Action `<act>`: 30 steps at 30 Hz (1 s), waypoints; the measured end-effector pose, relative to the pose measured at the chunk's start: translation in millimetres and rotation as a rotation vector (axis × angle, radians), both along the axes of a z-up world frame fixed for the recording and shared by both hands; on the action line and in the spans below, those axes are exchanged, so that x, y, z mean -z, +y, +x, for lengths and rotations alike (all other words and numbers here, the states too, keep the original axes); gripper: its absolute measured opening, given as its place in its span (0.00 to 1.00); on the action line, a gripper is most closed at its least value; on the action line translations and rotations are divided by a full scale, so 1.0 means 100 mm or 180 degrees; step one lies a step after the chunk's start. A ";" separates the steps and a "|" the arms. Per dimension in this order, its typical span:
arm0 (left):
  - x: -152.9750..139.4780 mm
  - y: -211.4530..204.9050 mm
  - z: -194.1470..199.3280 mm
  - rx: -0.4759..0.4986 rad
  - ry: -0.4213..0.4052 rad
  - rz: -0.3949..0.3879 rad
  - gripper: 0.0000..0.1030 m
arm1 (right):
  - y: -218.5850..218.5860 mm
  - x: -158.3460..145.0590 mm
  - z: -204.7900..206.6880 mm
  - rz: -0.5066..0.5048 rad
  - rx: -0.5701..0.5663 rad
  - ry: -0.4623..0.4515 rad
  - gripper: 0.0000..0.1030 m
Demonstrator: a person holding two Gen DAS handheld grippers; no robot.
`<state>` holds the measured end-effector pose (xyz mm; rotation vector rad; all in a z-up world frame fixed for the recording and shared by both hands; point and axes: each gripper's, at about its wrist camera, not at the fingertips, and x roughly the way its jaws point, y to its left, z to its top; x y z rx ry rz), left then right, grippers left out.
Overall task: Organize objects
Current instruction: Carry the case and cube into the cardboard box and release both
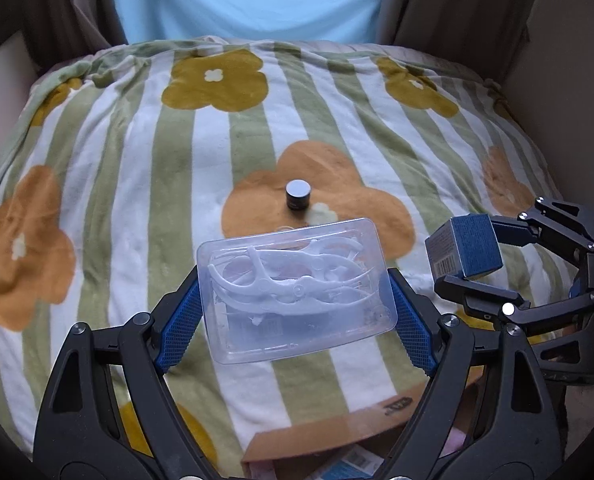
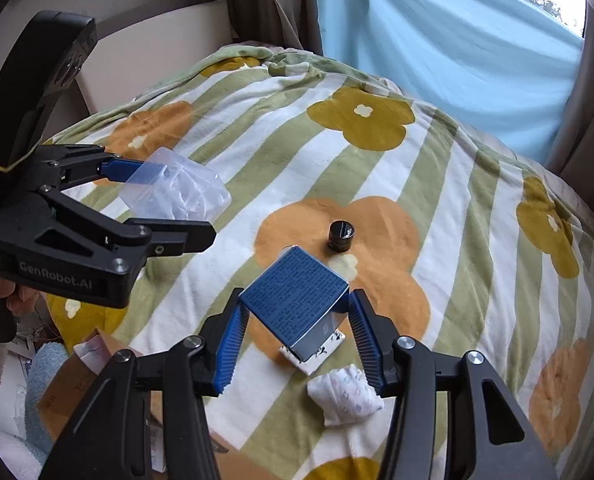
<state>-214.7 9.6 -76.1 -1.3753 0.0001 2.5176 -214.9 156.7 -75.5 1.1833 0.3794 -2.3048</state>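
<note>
Clear plastic box (image 1: 297,288) of white picks sits gripped across its width in the left gripper (image 1: 295,316), lifted above the blanket (image 1: 117,160) at lower centre. The right gripper (image 2: 297,336) clamps a blue carton (image 2: 297,304) by two sides. I think both go to the cardboard box (image 1: 317,432) below; a small black jar (image 1: 298,195) waits mid-frame.

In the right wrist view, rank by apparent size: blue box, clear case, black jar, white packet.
1. Blue box, though it is nearest the camera, which inflates it.
2. Clear case, close behind.
3. White packet.
4. Black jar, plainly smallest, but also farthest.
</note>
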 end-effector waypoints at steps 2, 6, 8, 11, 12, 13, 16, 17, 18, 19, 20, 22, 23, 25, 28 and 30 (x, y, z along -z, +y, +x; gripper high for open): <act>-0.06 0.04 0.23 0.0055 0.0034 0.0000 0.82 | 0.03 -0.07 0.20 0.0003 0.0043 -0.0001 0.46; -0.11 0.06 0.69 0.0124 0.0038 0.0101 0.82 | 0.11 -0.16 0.62 0.0024 0.0101 0.0036 0.46; -0.11 0.05 0.87 0.0151 0.0027 0.0144 0.82 | 0.15 -0.20 0.83 -0.0068 0.0073 0.0037 0.46; -0.11 0.04 1.18 0.0183 0.0073 0.0124 0.82 | 0.19 -0.22 1.11 -0.0048 0.0099 0.0044 0.46; -0.11 0.04 1.26 0.0185 0.0088 0.0120 0.82 | 0.19 -0.22 1.19 -0.0002 0.0111 0.0050 0.46; -0.10 0.03 1.34 0.0189 0.0100 0.0116 0.82 | 0.19 -0.21 1.26 0.0019 0.0112 0.0044 0.46; -0.04 0.03 1.55 0.0214 0.0100 0.0101 0.82 | 0.22 -0.15 1.47 0.0002 0.0097 -0.0016 0.46; -0.02 0.04 1.62 0.0228 0.0097 0.0090 0.82 | 0.22 -0.11 1.54 0.0032 0.0128 -0.0015 0.46; 0.02 0.05 1.69 0.0239 0.0086 0.0077 0.82 | 0.23 -0.07 1.59 0.0066 0.0169 -0.0024 0.46; 0.06 0.05 1.74 0.0249 0.0075 0.0070 0.82 | 0.23 -0.04 1.64 0.0073 0.0195 -0.0045 0.46; 0.11 0.07 1.80 0.0263 0.0059 0.0059 0.82 | 0.24 0.00 1.70 0.0063 0.0216 -0.0064 0.46; 0.21 0.08 1.88 0.0264 0.0036 0.0045 0.82 | 0.24 0.07 1.79 0.0081 0.0228 -0.0061 0.46; 0.27 0.09 1.92 0.0267 0.0014 0.0038 0.82 | 0.24 0.11 1.84 0.0118 0.0238 -0.0038 0.46; 0.40 0.12 1.97 0.0293 -0.0049 0.0014 0.82 | 0.26 0.19 1.92 0.0121 0.0247 -0.0059 0.46; 0.61 0.20 2.06 0.0372 -0.0141 -0.0096 0.82 | 0.28 0.31 2.00 0.0128 0.0270 -0.0114 0.46; 0.73 0.25 2.10 0.0407 -0.0206 -0.0136 0.82 | 0.29 0.40 2.03 0.0160 0.0284 -0.0143 0.46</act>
